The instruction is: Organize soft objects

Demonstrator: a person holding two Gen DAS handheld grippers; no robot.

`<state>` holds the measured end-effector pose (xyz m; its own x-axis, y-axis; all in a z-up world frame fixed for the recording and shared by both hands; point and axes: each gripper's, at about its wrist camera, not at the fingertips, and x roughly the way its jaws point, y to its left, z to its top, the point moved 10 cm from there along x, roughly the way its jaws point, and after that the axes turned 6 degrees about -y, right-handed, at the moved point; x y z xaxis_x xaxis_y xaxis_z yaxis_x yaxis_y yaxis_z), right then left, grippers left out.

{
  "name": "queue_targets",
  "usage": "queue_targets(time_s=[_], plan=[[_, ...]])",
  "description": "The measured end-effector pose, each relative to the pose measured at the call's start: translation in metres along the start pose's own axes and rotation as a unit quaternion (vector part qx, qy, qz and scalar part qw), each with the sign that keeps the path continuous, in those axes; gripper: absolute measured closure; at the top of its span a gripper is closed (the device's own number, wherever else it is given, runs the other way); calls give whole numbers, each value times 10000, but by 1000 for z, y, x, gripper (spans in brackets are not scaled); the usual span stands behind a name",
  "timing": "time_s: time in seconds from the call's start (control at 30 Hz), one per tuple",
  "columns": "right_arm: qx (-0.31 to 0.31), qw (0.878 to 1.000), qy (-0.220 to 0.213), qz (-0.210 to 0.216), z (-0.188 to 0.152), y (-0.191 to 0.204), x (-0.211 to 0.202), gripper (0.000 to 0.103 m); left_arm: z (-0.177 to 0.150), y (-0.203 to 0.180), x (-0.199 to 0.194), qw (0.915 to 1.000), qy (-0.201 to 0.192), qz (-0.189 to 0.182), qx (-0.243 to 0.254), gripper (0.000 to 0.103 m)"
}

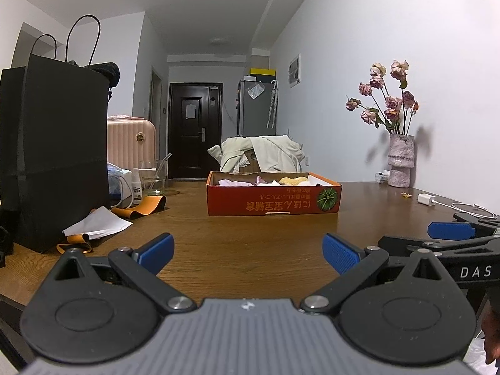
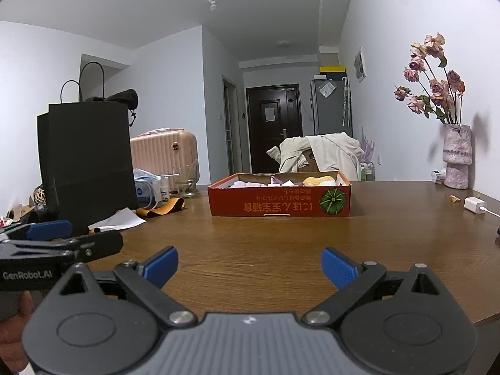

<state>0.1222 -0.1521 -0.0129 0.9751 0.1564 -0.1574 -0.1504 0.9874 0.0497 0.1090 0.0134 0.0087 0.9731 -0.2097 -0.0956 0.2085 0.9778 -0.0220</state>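
Observation:
A shallow orange cardboard box sits on the wooden table, ahead of both grippers. Inside it lie soft items: a pale pink cloth and a yellow soft piece. My left gripper is open and empty, low over the near table. My right gripper is open and empty beside it. The right gripper shows at the right edge of the left wrist view; the left gripper shows at the left edge of the right wrist view.
A tall black paper bag stands at the left, with white paper and orange bands by it. A glass and small bottle stand behind. A vase of flowers and a white charger are at the right.

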Motion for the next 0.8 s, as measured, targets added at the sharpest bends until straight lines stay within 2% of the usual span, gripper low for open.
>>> queue_targets(time_s=[0.8], plan=[[-6,10000,-17,-2,0,0,0,4,1,1,0,10000,-17,-3,4,0]])
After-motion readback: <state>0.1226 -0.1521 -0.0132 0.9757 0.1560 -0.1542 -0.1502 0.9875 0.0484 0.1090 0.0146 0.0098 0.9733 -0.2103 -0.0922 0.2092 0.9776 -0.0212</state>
